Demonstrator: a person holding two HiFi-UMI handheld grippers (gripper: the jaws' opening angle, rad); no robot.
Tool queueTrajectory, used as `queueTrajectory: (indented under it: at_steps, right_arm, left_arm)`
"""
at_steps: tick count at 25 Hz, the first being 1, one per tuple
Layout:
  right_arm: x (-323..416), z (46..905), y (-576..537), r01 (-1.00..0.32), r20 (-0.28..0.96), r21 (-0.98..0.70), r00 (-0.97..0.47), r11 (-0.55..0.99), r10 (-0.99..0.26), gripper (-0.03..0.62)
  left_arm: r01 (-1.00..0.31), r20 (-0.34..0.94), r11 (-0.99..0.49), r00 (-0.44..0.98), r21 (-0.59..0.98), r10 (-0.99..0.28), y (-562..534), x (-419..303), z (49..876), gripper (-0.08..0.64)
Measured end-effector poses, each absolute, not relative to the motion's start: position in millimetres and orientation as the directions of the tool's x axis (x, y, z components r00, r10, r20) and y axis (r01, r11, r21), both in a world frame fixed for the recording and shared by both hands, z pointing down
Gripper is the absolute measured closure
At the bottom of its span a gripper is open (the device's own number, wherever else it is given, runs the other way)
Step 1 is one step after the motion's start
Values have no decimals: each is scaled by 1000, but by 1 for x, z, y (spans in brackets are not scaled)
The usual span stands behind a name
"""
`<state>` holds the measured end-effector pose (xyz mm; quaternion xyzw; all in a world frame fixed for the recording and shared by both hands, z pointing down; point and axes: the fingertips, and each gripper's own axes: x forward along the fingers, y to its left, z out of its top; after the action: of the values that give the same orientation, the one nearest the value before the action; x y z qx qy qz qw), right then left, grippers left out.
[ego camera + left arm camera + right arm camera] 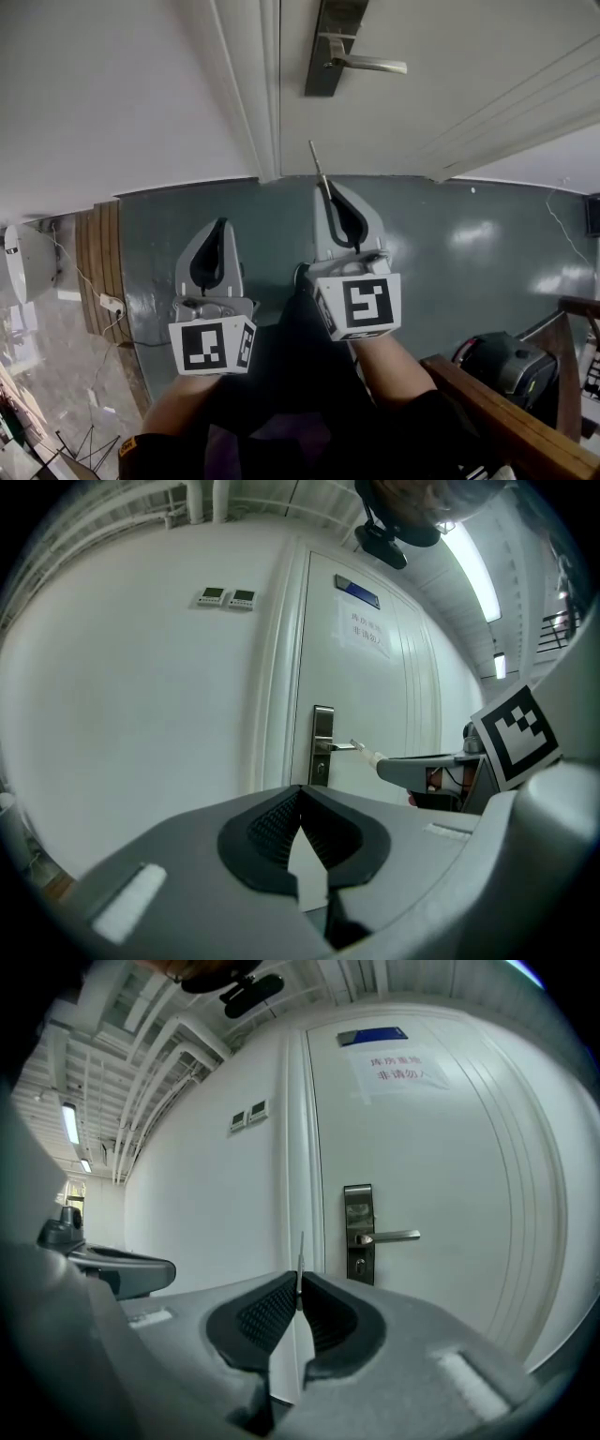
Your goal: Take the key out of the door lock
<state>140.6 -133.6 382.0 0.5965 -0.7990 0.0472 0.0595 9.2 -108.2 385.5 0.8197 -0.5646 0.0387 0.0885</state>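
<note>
Well apart from the door lock (327, 49), the thin silvery key (316, 157) juts from my right gripper's (326, 185) pinching jaws, while my left gripper (222, 223) stays-free closes on nothing.

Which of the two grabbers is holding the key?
The right hand-held gripper: a thin metal key pokes out from between its closed jaws, towards the door. The left hand-held gripper has its jaws shut on nothing.

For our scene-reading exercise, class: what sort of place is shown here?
Probably a corridor in a workplace building: a white door with lever handle and posted notice, plus exposed ceiling pipes.
</note>
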Motion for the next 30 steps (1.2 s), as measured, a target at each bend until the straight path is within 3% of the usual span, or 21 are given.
queueTrajectory:
  at_steps: [17, 30]
  right_arm:
    - [-13, 370, 10, -999, 169, -30, -17, 12, -985, 577]
    - [11, 363, 149, -990, 149, -3, 137, -139, -979, 577]
  left_arm:
    - [-778, 113, -618, 628, 114, -770, -6, -131, 380, 541]
    - [-673, 128, -724, 740, 152, -661, 104, -85, 383, 541]
